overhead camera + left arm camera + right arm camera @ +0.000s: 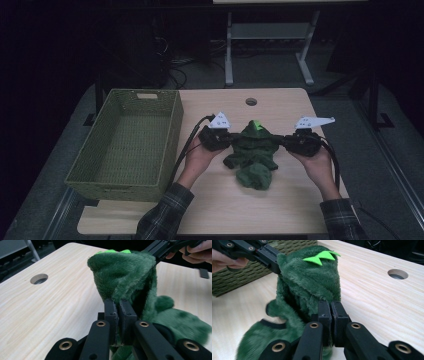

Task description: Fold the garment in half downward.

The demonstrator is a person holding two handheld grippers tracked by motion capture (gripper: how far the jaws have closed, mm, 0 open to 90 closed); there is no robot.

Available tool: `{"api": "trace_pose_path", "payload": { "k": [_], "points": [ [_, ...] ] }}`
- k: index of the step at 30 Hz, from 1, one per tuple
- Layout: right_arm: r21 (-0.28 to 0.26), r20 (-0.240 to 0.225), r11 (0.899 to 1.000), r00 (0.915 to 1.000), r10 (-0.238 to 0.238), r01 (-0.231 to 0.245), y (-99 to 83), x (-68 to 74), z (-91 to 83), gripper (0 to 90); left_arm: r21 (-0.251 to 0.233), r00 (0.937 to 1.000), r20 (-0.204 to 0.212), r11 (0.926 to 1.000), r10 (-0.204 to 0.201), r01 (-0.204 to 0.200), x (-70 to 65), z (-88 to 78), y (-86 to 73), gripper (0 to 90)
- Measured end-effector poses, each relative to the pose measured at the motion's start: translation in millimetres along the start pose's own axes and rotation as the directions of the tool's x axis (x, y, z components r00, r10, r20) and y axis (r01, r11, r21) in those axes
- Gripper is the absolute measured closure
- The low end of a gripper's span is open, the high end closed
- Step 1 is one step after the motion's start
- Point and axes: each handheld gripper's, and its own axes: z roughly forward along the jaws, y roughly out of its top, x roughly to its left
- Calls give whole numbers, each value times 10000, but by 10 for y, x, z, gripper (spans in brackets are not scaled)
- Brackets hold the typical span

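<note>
While the green plush garment hung between them above the surface, the left gripper and right gripper each pinched an edge; even lifting would carry it cleanly toward the basket.

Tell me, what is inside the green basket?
The green basket looks empty: the high view shows its bare woven floor. The strip just behind its near wall is hidden. The green plush garment hangs outside it, between both grippers.
</note>
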Motion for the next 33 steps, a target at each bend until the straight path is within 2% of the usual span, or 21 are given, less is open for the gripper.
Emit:
{"api": "trace_pose_path", "payload": {
  "k": [4, 11, 13, 15, 17, 20, 21, 23, 26, 27, 29, 33],
  "points": [
    [-13, -109, 9996, 9996, -264, 264, -66, 141, -84, 871, -58, 9997, 184, 9998, 188, -187, -112, -79, -45, 860],
    [177, -443, 9991, 9983, -389, 397, -209, 329, -167, 871, -64, 9968, 625, 9988, 492, -489, -325, -169, -183, 860],
    [47, -444, 9988, 9979, -482, 485, -261, 368, -190, 870, 11, 9959, 715, 9985, 549, -551, -383, -177, -230, 861],
    [212, -536, 9990, 9978, -391, 403, -307, 399, -205, 868, 55, 9946, 813, 9978, 651, -658, -431, -178, -269, 861],
    [61, -595, 9988, 9970, -485, 489, -363, 436, -224, 868, 89, 9932, 964, 9977, 657, -669, -497, -179, -326, 860],
    [217, -772, 9989, 9962, -395, 413, -441, 480, -233, 867, 135, 9911, 1095, 9969, 760, -779, -563, -167, -418, 861],
    [125, -792, 9989, 9959, -438, 449, -482, 509, -240, 866, 145, 9903, 1163, 9969, 756, -778, -580, -164, -448, 860],
    [368, -930, 9986, 9951, -342, 377, -534, 539, -231, 863, 259, 9902, 1189, 9967, 735, -771, -602, -160, -502, 860],
    [343, -1030, 9986, 9940, -355, 393, -618, 588, -240, 862, 376, 9889, 1360, 9971, 604, -661, -636, -139, -594, 861],
    [475, -1050, 9982, 9940, -315, 366, -630, 592, -238, 860, 476, 9879, 1421, 9965, 615, -689, -657, -129, -616, 860],
    [375, -1097, 9984, 9933, -374, 417, -675, 618, -245, 861, 604, 9858, 1508, 9946, 743, -842, -701, -111, -654, 861],
    [693, -1243, 9965, 9915, -371, 460, -768, 647, -219, 855, 891, 9824, 1660, 9908, 862, -1020, -758, -44, -741, 858]
  ]
}}
